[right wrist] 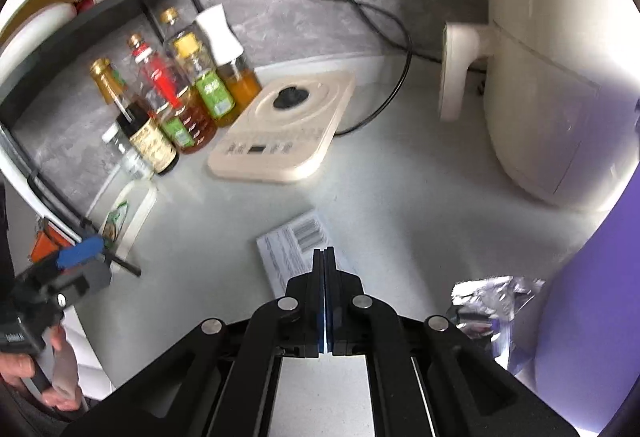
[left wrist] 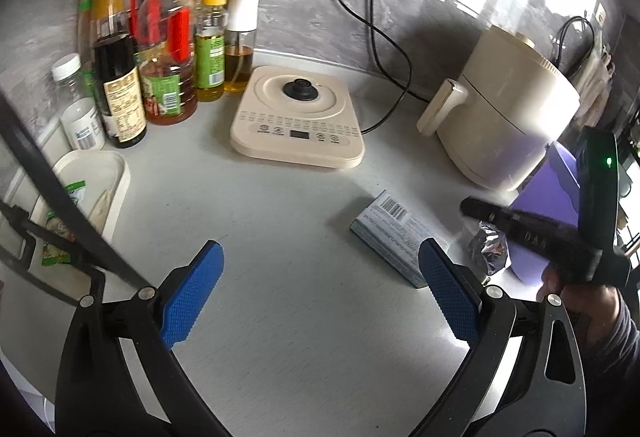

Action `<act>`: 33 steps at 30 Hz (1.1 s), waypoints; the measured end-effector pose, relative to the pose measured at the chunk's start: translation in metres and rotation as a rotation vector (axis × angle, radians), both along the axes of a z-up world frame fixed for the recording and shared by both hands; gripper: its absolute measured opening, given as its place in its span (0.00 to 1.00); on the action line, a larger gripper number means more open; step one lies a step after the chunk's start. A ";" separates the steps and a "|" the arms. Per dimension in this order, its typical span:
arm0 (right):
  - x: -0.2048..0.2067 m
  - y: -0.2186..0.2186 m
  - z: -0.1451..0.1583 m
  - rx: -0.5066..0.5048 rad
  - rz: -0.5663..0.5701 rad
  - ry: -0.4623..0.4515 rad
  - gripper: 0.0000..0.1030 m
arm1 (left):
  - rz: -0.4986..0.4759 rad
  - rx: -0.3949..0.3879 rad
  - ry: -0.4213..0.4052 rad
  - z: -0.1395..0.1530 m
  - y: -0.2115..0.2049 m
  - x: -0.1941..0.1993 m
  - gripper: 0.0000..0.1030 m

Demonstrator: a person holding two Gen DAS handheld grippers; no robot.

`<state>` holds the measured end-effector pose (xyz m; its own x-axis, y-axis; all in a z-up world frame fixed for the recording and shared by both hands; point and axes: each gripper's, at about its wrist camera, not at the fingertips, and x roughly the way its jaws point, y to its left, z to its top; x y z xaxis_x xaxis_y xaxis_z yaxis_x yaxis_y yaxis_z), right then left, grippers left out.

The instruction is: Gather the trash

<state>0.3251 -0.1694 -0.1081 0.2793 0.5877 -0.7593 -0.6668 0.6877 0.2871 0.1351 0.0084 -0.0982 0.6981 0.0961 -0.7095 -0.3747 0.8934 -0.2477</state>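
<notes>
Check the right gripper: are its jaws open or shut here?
Shut. In the right wrist view the right gripper has its two blue pads pressed flat together with nothing between them, above the small box.

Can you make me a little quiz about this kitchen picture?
1. True or false: the right gripper has its jaws shut with nothing between them.
2. Which lies nearest the left gripper: A the flat box, B the air fryer, C the bottles?
3. What shiny crumpled thing lies beside the purple bag?

Key: 1 true. 2 A. 3 the foil wrapper.
</notes>
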 end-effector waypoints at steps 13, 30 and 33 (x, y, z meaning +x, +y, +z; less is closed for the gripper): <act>0.028 -0.012 -0.004 -0.051 -0.096 -0.076 0.76 | 0.058 -0.029 0.001 -0.008 0.006 -0.023 0.94; 0.019 0.004 -0.044 -0.080 0.029 0.084 0.19 | 0.075 -0.046 0.013 -0.019 0.009 -0.016 0.94; 0.006 0.008 -0.048 -0.060 0.088 0.123 0.11 | 0.061 -0.049 0.024 -0.024 0.008 -0.009 0.94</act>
